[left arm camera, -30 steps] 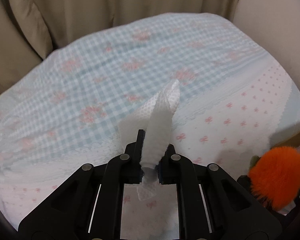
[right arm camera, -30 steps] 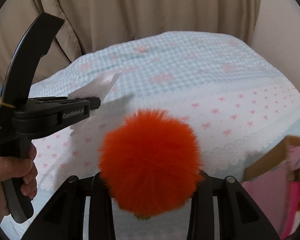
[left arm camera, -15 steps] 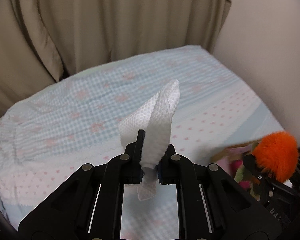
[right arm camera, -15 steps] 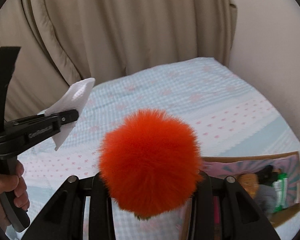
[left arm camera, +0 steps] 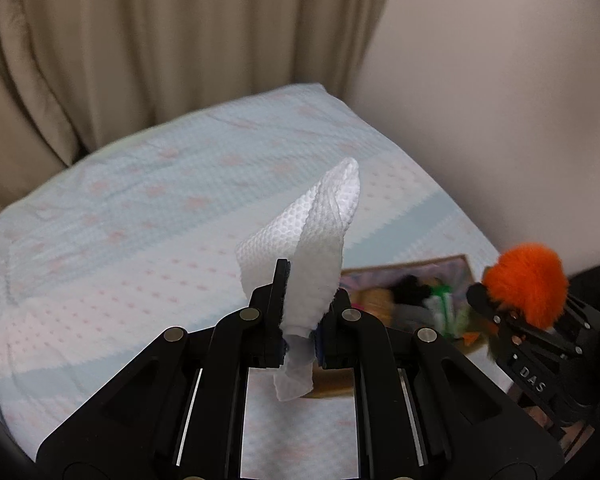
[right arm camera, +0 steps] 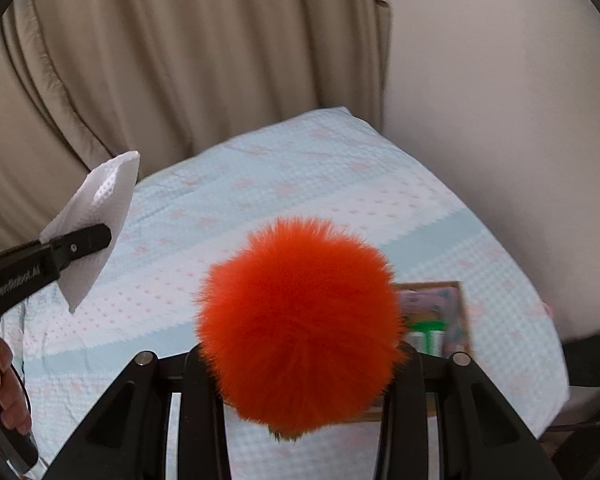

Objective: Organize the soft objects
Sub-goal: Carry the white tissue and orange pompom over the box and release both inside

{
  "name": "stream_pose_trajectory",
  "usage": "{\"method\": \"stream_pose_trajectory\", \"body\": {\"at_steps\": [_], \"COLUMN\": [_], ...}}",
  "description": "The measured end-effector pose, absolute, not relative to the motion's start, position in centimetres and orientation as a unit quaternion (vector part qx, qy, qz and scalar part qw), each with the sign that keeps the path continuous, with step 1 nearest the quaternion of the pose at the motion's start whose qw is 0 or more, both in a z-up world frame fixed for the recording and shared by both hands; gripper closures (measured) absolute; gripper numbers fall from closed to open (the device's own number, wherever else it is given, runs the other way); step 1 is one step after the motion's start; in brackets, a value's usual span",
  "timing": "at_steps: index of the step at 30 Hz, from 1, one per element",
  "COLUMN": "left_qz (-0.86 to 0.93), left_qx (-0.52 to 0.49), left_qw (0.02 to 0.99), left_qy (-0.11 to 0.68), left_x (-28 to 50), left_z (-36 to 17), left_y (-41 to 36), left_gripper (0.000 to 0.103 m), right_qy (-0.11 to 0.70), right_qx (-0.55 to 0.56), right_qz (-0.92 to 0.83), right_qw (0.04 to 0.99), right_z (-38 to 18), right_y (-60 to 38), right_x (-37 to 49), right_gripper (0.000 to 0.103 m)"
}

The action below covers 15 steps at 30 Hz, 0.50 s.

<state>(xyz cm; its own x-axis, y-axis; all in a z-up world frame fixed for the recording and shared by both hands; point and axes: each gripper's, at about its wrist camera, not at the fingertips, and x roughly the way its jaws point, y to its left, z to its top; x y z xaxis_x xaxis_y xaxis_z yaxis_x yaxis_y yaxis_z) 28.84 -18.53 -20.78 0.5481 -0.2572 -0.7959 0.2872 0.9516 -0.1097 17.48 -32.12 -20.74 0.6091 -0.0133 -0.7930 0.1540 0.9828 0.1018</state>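
My left gripper (left arm camera: 302, 320) is shut on a folded white paper towel (left arm camera: 312, 248), held in the air above the bed. The towel also shows at the left of the right wrist view (right arm camera: 96, 216). My right gripper (right arm camera: 300, 364) is shut on a fluffy orange pompom (right arm camera: 300, 328), which hides its fingertips. The pompom shows at the right of the left wrist view (left arm camera: 526, 280), above a cardboard box (left arm camera: 420, 268) holding several soft items. The box is partly hidden behind the pompom in the right wrist view (right arm camera: 456, 312).
The bed (left arm camera: 140, 220) has a light blue and pink patterned cover. Beige curtains (left arm camera: 160, 40) hang behind it and a plain wall (left arm camera: 500, 100) stands at the right. The bed's right edge (right arm camera: 556, 360) is near the box.
Both grippers have risen and swung right with their loads. The cardboard box has come further into both views, now below the pompom.
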Motion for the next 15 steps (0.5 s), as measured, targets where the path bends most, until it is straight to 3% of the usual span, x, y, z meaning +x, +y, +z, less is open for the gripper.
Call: {"method": "stream_pose_trajectory", "body": {"at_steps": [15], "left_qz": [-0.161], "left_qx": [0.05], "left_qw": [0.824], "left_qy": [0.542], "left_x": [28.6], "left_z": [-30.1], "left_y": [-30.9], "left_gripper": [0.095], "right_qy": [0.544], "right_qx": [0.109], "right_qz": [-0.04], "right_qw": [0.831], "right_z": [-26.6], "right_y": [-43.8], "right_x": [19.2], "right_gripper": [0.07]}}
